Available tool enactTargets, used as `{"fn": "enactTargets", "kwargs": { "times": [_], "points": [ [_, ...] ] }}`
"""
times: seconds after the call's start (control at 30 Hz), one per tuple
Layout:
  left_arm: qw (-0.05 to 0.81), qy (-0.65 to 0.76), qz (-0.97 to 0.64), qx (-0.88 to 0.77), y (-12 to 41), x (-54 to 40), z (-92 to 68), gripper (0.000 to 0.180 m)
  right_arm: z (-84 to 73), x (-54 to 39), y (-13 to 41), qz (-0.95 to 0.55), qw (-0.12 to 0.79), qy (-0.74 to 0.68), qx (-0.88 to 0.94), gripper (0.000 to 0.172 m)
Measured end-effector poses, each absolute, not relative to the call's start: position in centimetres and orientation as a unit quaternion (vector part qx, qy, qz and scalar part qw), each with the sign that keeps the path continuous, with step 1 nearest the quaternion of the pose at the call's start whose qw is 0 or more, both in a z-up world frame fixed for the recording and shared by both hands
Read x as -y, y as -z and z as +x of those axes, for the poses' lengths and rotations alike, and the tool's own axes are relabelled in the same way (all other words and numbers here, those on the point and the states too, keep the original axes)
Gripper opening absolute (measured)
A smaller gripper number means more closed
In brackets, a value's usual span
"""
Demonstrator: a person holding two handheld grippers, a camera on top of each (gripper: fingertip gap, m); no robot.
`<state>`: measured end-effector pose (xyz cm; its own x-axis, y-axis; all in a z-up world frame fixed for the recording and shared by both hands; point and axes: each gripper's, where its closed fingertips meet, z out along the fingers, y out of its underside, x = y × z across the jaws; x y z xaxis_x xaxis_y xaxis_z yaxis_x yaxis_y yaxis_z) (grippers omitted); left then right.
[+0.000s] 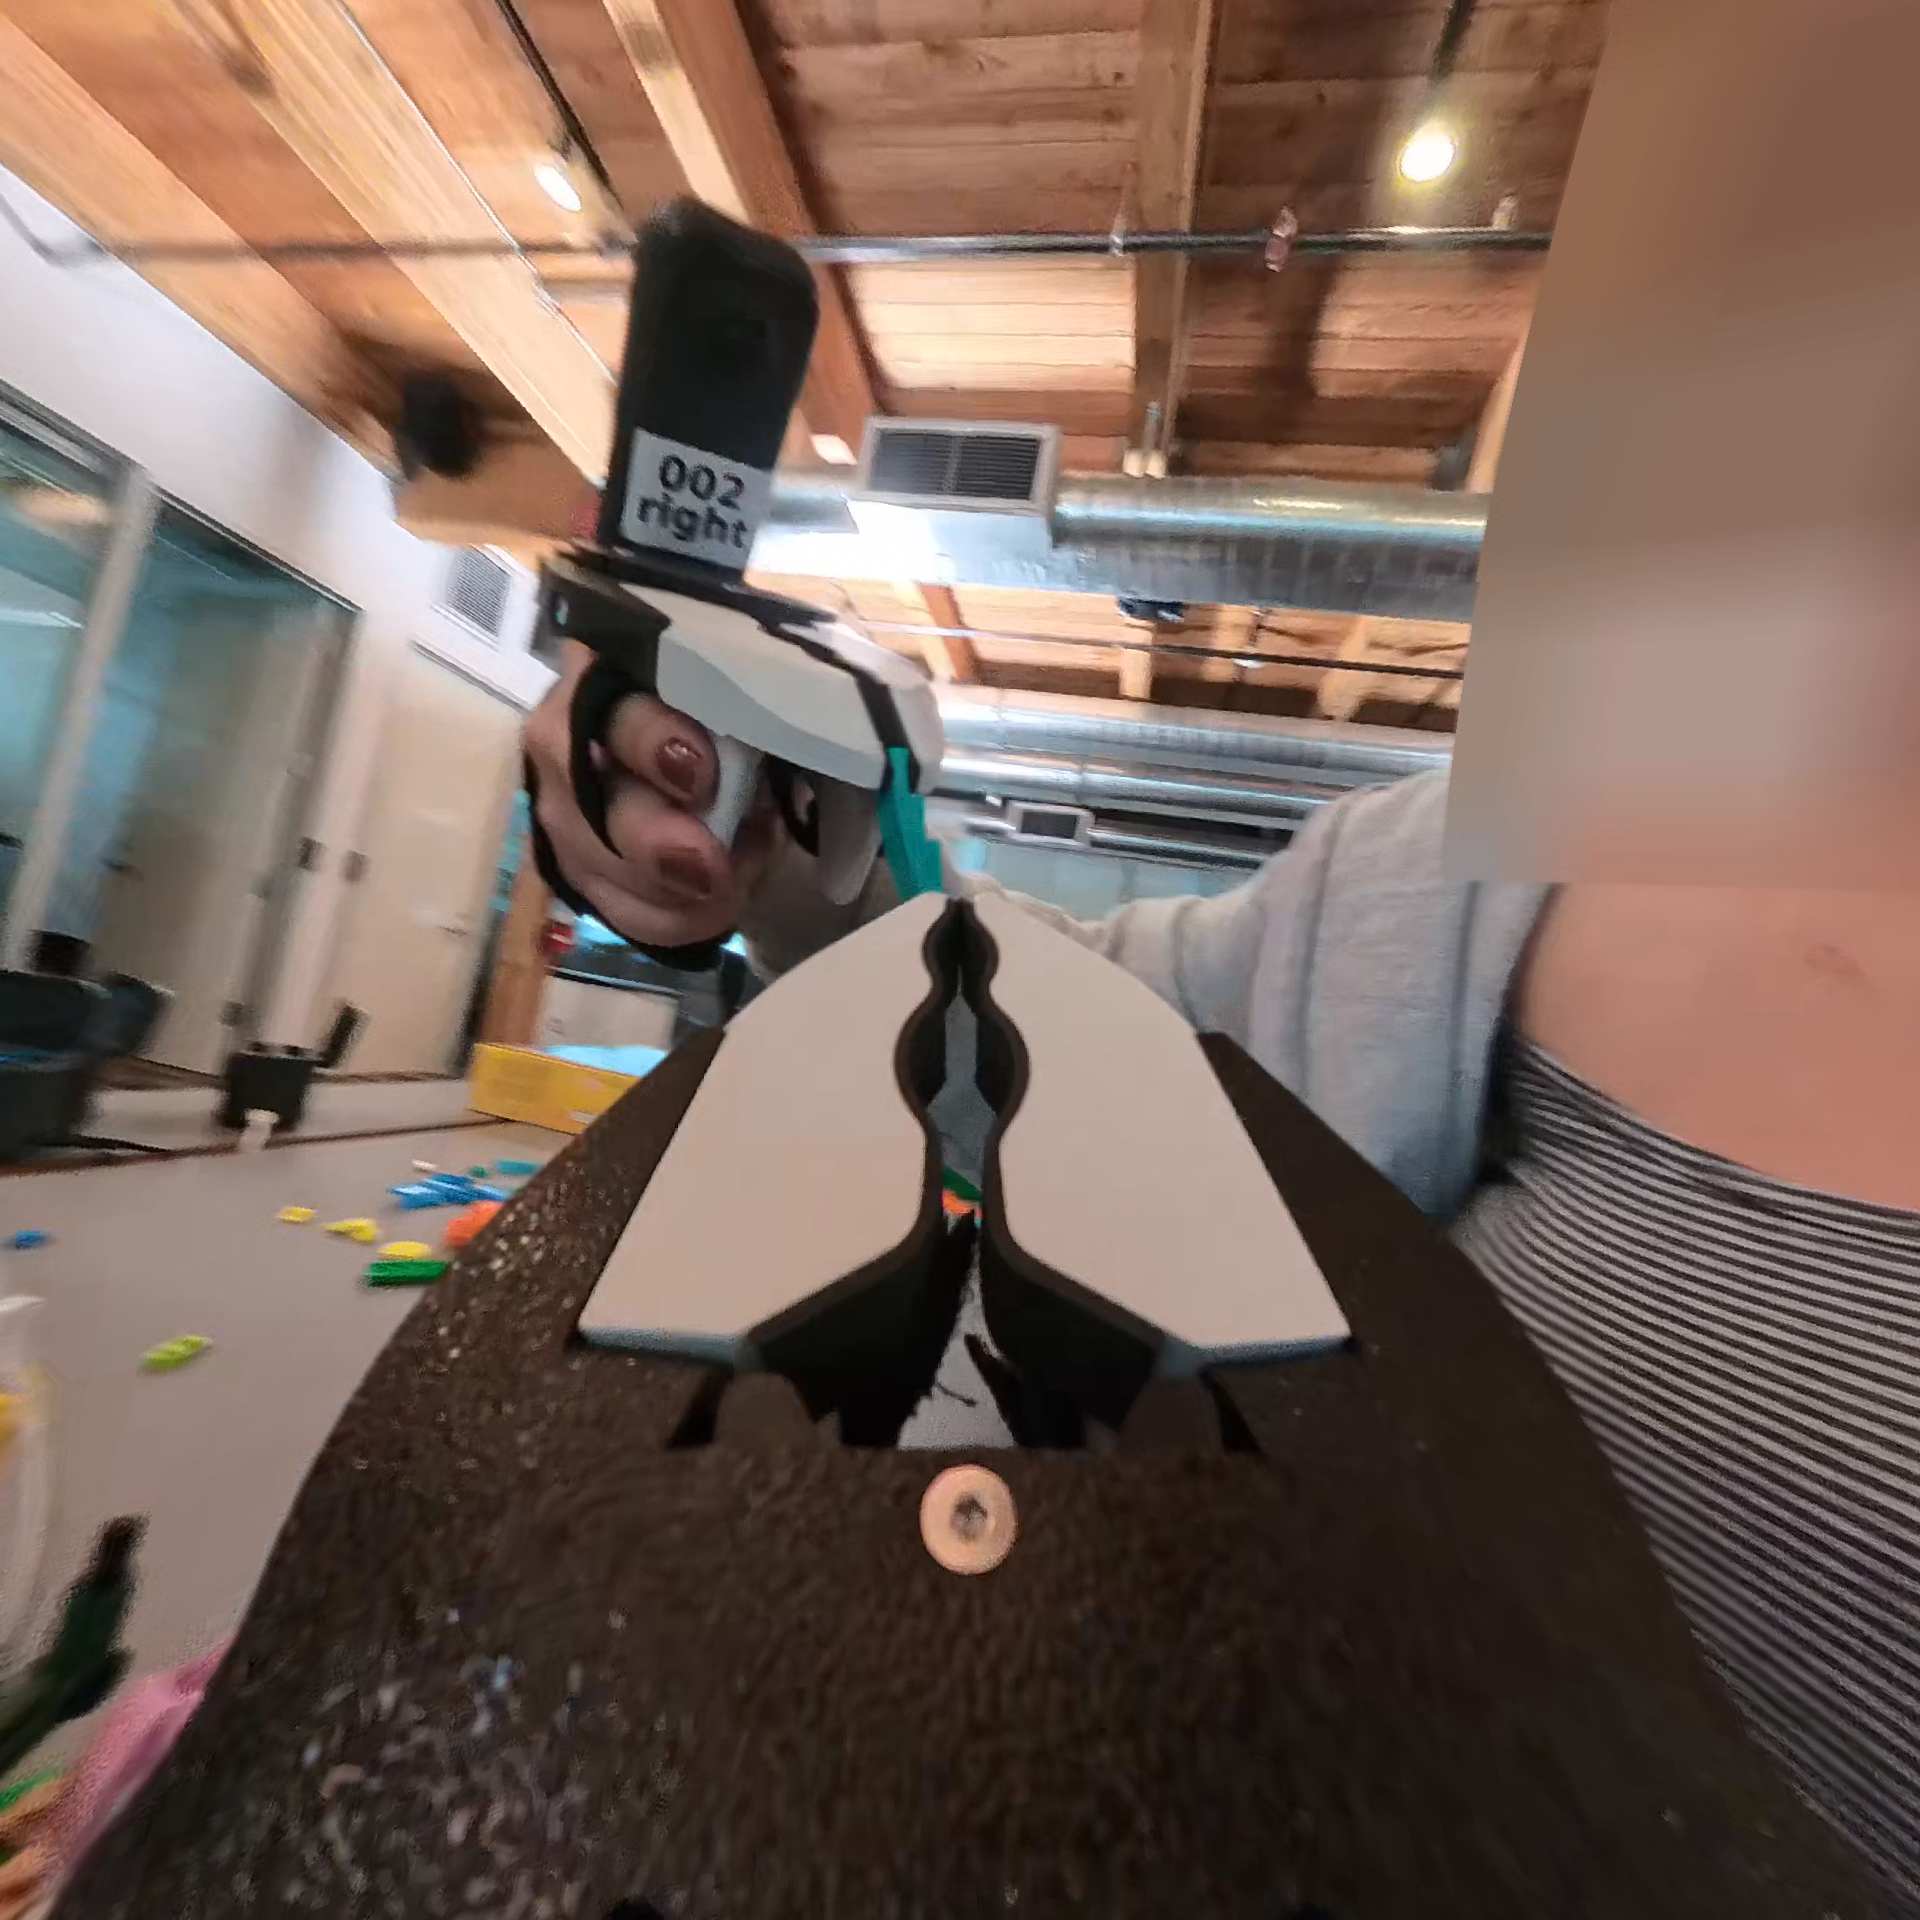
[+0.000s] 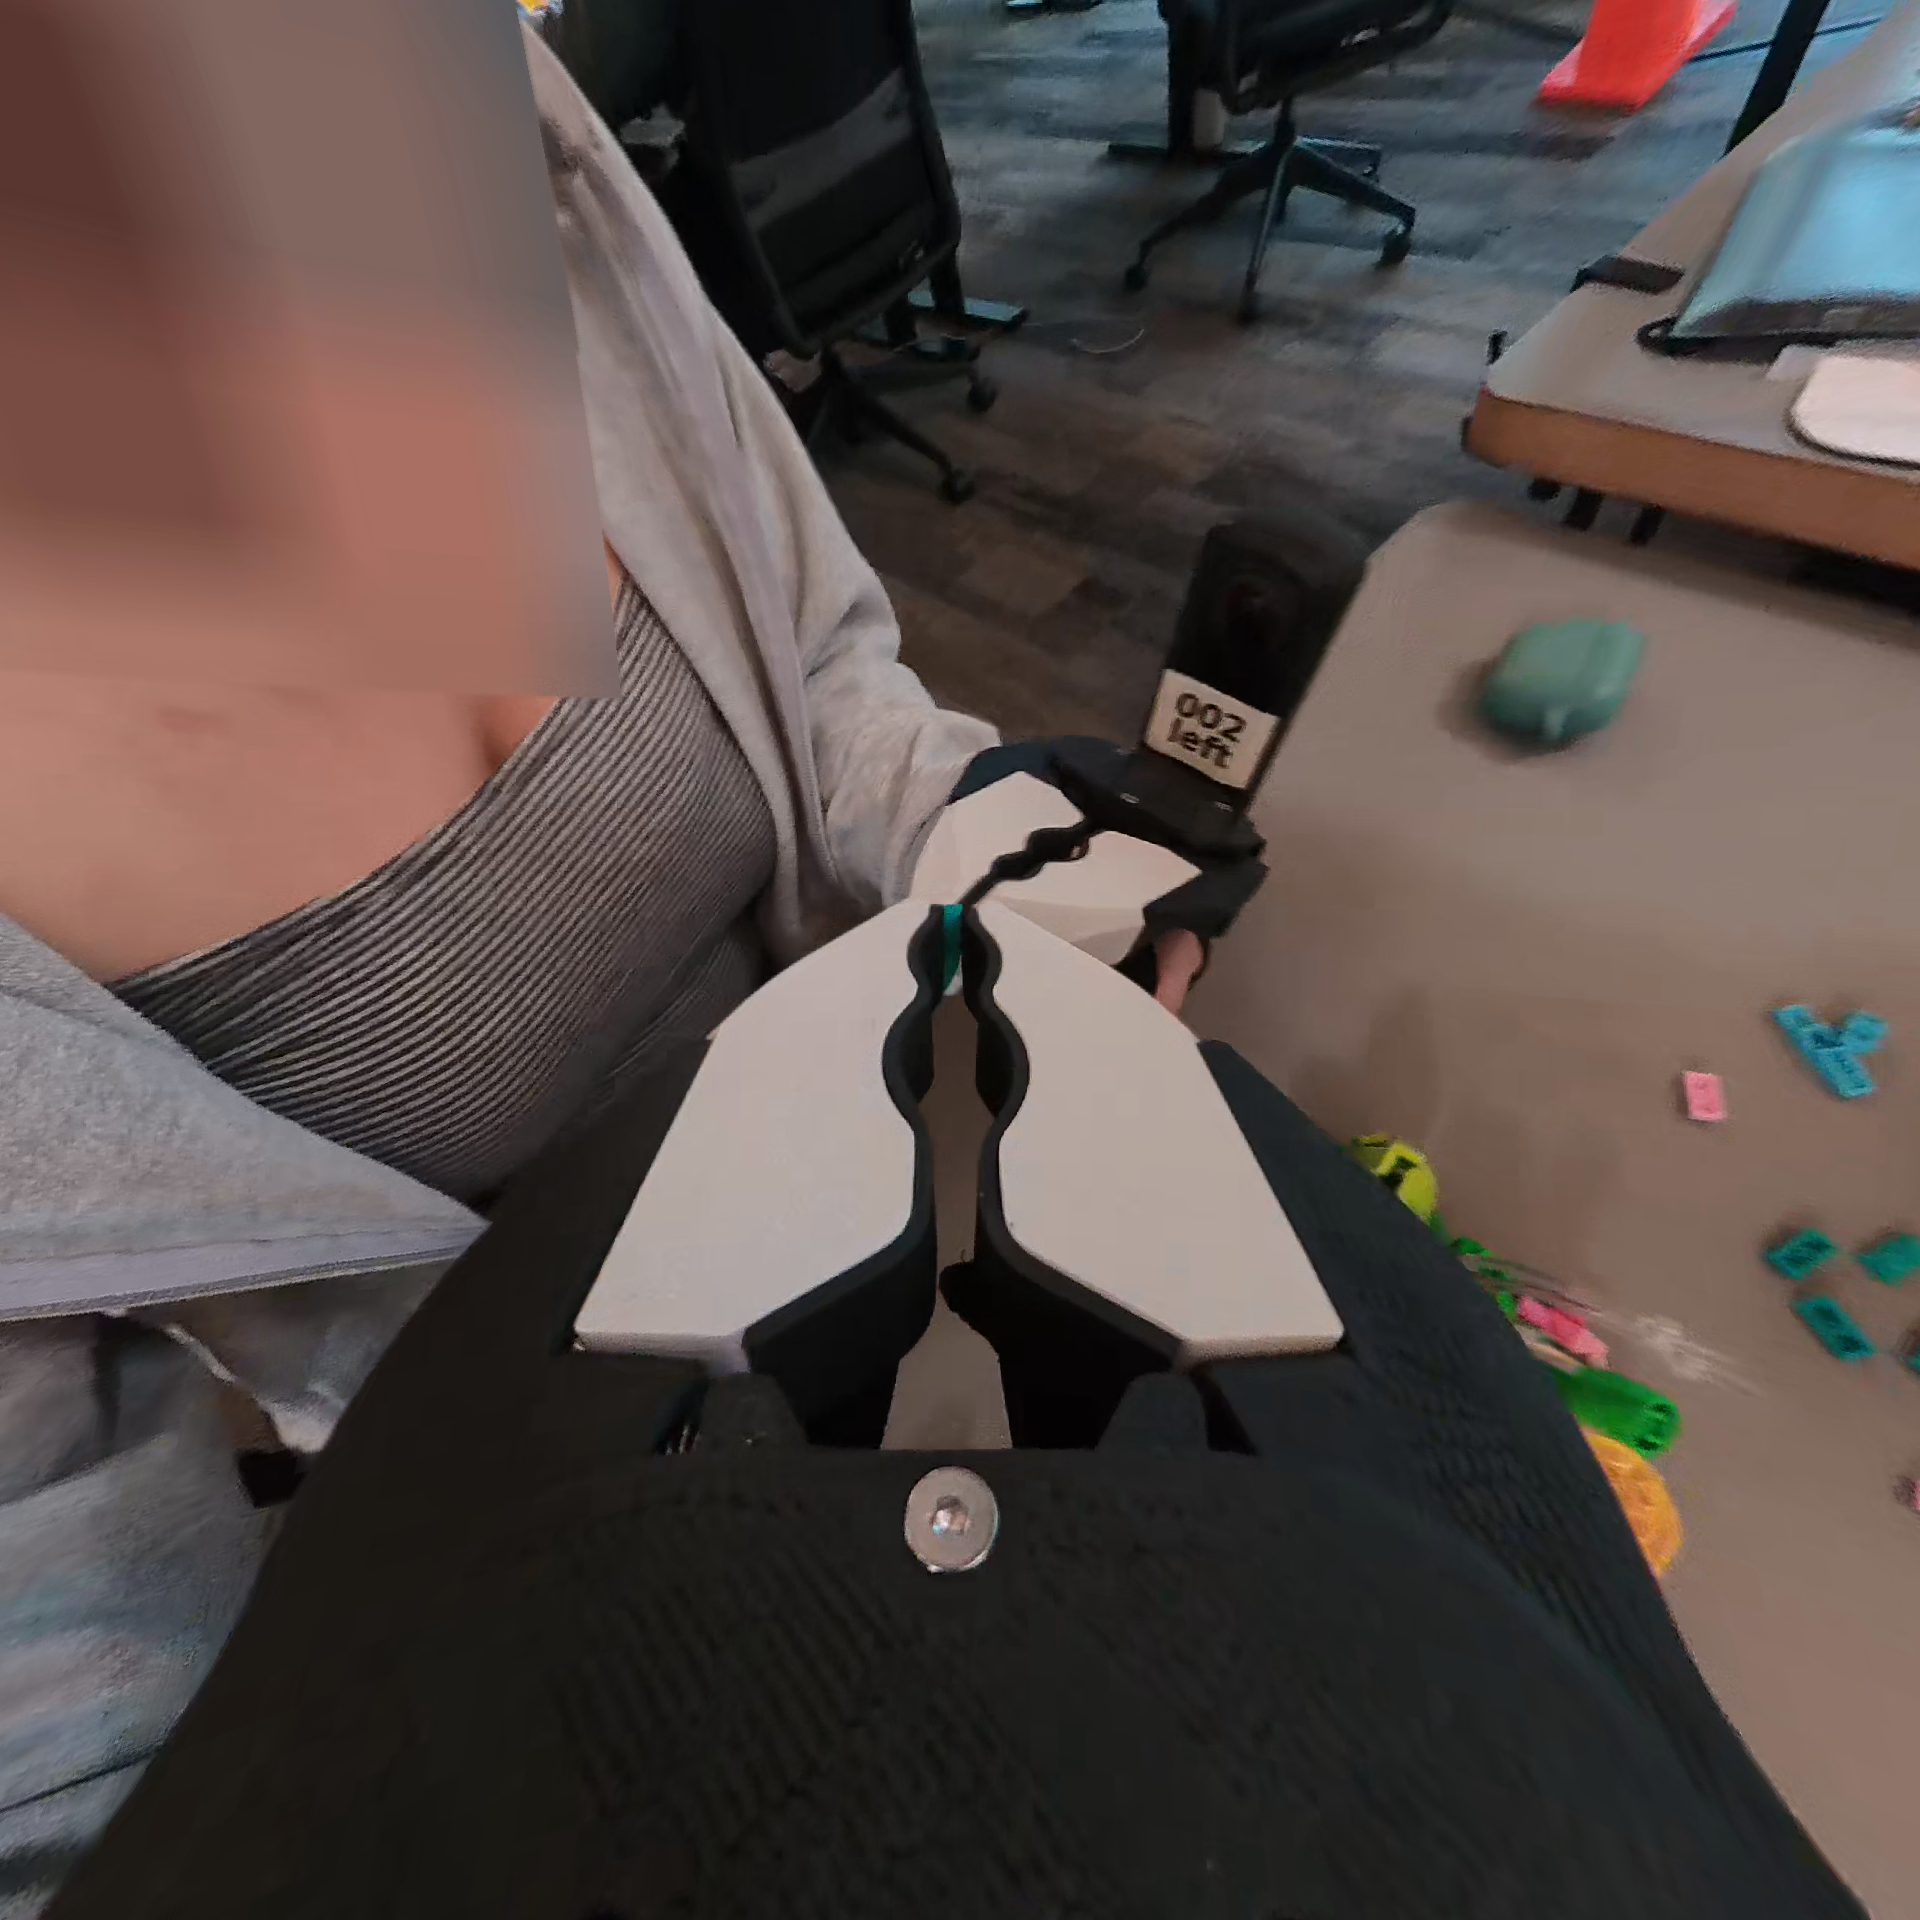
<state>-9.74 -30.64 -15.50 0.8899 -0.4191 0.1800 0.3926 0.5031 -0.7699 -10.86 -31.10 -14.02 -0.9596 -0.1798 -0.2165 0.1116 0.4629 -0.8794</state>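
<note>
Both grippers are lifted off the table and point at each other, close to the person's chest. My right gripper is shut on a thin teal stepped piece, pinched at the very fingertips. In the left wrist view the right gripper hangs above with the teal piece slanting down from its tips. My left gripper is shut, its pads meeting along their length. The teal piece's lower end reaches the left fingertips; I cannot tell whether it is pinched there. The left gripper also shows in the right wrist view, jaw line closed.
Loose coloured bricks lie on the grey table, also to the right in the right wrist view. A green case lies farther off. A yellow box, office chairs and another desk stand around. Left and right tips are no more than a few centimetres apart. The green case lies around 30 cm away from my left fingertips.
</note>
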Motion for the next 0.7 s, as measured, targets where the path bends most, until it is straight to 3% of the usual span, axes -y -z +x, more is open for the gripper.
{"fn": "enactTargets", "kwargs": {
  "times": [0.17,0.3,0.53,0.7],
  "points": [
    [0.909,0.052,-0.401,0.098,15.3,32.9,-14.7,0.006,-17.7,32.3,14.7,0.007,0.033,0.494,-0.869,0.001],
    [0.852,-0.128,-0.428,0.271,17.9,35.6,-20.5,0.001,-27.9,32.2,17.4,0.100,-0.091,0.401,-0.906,0.001],
    [0.822,-0.255,-0.396,0.320,17.7,39.5,-22.1,0.000,-35.3,31.2,29.1,0.122,-0.098,0.106,-0.982,0.002],
    [0.815,-0.259,-0.409,0.319,17.9,39.4,-22.4,0.000,-36.1,32.1,32.2,0.119,-0.066,0.053,-0.989,0.001]
  ]
}}
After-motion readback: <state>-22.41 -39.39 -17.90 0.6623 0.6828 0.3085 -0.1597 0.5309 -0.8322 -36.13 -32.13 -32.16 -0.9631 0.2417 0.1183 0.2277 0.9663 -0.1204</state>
